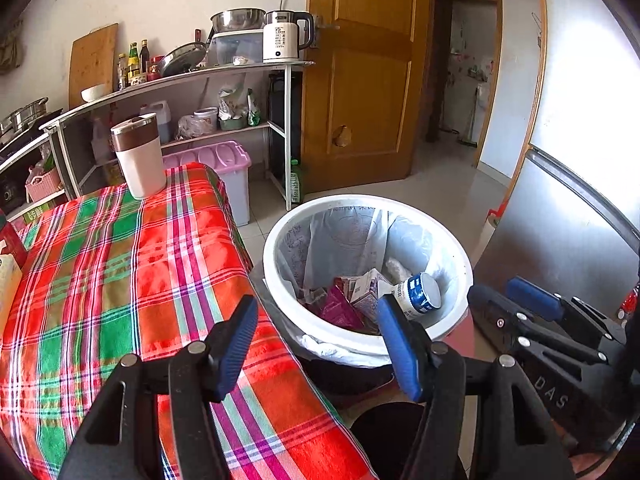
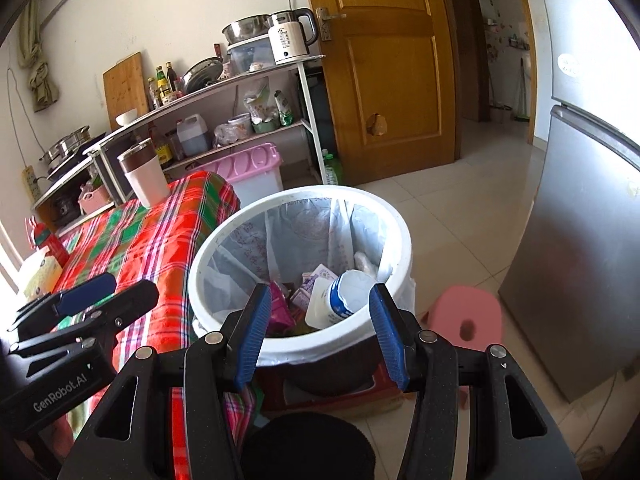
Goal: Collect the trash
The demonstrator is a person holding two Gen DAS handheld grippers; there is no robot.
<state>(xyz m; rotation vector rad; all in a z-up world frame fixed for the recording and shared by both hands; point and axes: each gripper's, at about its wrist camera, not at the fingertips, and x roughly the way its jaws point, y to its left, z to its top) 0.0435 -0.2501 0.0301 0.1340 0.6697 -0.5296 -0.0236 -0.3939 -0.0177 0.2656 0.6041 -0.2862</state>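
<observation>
Both claws stand wide and empty — left claw (image 1: 316, 344) low in its frame, right claw (image 2: 320, 332) likewise. Trash — a bottle (image 2: 340, 300) and cartons (image 1: 360, 294) — lies inside the bin (image 2: 400, 240), beside the plaid counter (image 1: 120, 280).

A tumbler (image 1: 140, 156) stands on the plaid tablecloth (image 1: 120, 280); kettle (image 1: 282, 36) on the shelf (image 1: 200, 72), pink stool (image 2: 464, 316) by the fridge (image 2: 580, 240)

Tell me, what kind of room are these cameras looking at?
Most likely a small home kitchen or dining corner. A shelf rack holds an electric kettle, sauce bottles and a cutting board; a fridge stands to one side, and a lined trash bin sits beside a table with a plaid cloth.
</observation>
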